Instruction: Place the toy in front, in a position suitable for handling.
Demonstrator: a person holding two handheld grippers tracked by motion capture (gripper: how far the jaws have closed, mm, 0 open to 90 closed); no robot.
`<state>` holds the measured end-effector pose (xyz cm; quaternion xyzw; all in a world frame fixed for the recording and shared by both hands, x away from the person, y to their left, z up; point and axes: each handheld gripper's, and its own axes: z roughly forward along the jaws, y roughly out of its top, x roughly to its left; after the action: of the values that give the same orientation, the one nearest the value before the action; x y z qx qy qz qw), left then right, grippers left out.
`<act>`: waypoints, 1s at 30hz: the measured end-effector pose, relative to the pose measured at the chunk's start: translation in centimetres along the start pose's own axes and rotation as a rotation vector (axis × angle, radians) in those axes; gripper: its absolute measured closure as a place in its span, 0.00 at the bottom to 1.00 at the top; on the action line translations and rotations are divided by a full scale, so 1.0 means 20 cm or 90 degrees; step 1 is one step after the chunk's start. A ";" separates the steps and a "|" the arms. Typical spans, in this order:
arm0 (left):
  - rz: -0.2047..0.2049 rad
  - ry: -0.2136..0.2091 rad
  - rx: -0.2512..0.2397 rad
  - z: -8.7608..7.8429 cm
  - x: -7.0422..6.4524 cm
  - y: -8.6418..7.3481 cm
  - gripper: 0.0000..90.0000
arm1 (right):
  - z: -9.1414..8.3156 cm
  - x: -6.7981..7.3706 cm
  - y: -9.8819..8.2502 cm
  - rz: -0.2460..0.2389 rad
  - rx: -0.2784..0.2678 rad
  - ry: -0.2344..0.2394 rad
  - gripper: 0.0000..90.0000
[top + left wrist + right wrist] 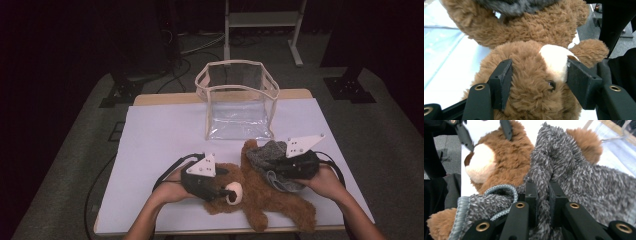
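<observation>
Where a white table [160, 135] stands in a dark room, left gripper [539, 82] clamps the brown bear [531, 62]; right gripper [543, 192] pinches its grey garment [579, 177].

Brown plush teddy bear [260, 197] lying on its back, fuzzy grey garment [267, 152] apparently draped over its body

The teddy bear [260, 197] is warm brown plush with a cream-white muzzle and a small dark eye. The fuzzy garment [272, 157] on it is mottled grey, flecked light and dark, with a pale blue-grey scalloped edging. The left gripper [217, 191] and the right gripper [287, 167] are black, each with a light grey plate on top and brass-coloured rivets on the black jaws. The tabletop [160, 135] is pale lilac-white with a tan wooden edge. The bag [235, 100] is clear plastic with cream trim.
</observation>
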<state>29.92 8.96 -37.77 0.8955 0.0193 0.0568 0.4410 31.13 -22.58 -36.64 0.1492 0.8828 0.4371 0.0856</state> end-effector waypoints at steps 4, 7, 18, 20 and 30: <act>-0.011 0.000 -0.019 -0.04 0.03 0.03 0.42 | 0.01 0.06 -0.02 -0.003 -0.017 -0.004 0.88; -0.021 0.017 -0.025 -0.04 0.04 0.03 0.44 | 0.00 0.08 -0.03 -0.007 -0.022 -0.001 0.88; -0.016 0.020 0.009 0.01 0.02 0.02 0.47 | -0.04 0.04 0.10 -0.024 -0.047 -0.033 0.88; -0.014 0.020 0.010 0.01 0.01 0.02 0.47 | -0.03 0.02 0.15 -0.024 -0.053 -0.038 0.88; -0.014 0.020 0.009 0.01 0.01 0.02 0.47 | 0.10 0.01 0.11 -0.026 0.028 0.002 0.88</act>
<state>30.12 8.54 -37.66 0.8974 0.0365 0.0662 0.4347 31.85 -19.70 -36.05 0.1324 0.8952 0.4161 0.0894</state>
